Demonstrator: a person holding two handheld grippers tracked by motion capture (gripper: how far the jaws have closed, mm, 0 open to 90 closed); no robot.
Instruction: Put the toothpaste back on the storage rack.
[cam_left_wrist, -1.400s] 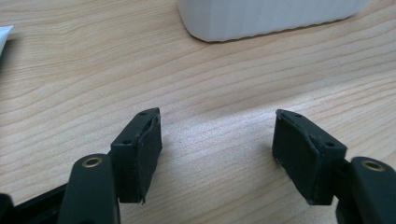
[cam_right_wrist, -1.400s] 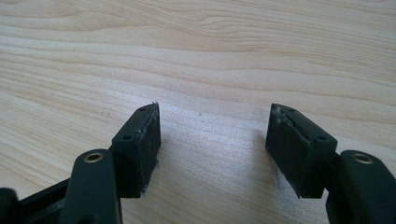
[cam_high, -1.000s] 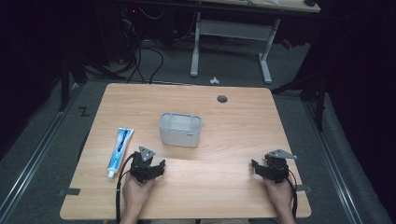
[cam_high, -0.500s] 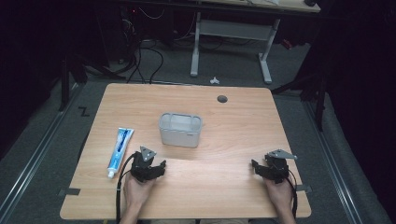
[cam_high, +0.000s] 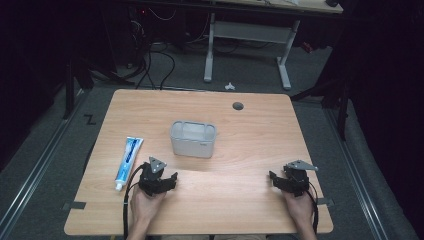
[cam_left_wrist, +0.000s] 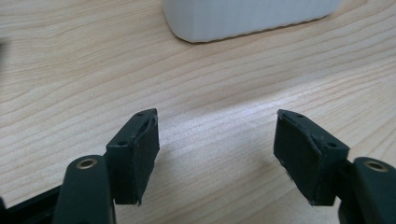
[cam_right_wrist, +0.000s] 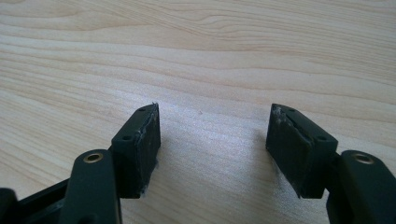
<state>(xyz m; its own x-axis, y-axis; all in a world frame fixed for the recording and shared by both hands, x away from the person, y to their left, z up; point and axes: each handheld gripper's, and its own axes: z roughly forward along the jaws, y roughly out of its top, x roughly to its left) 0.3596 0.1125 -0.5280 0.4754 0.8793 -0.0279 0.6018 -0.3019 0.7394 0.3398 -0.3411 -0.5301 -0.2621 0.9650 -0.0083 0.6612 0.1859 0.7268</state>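
Note:
A pale grey plastic bin stands near the middle of the wooden table; its lower wall appears at the top of the left gripper view. A blue and white toothpaste tube lies to its left. My left gripper rests low on the table just right of the tube's cap end, open, with bare wood between its jaws. My right gripper rests near the front right, also open over bare wood.
A round cable hole sits near the table's far edge. Beyond the table are a white desk frame and loose cables on a dark floor. Tape pieces mark the front corners.

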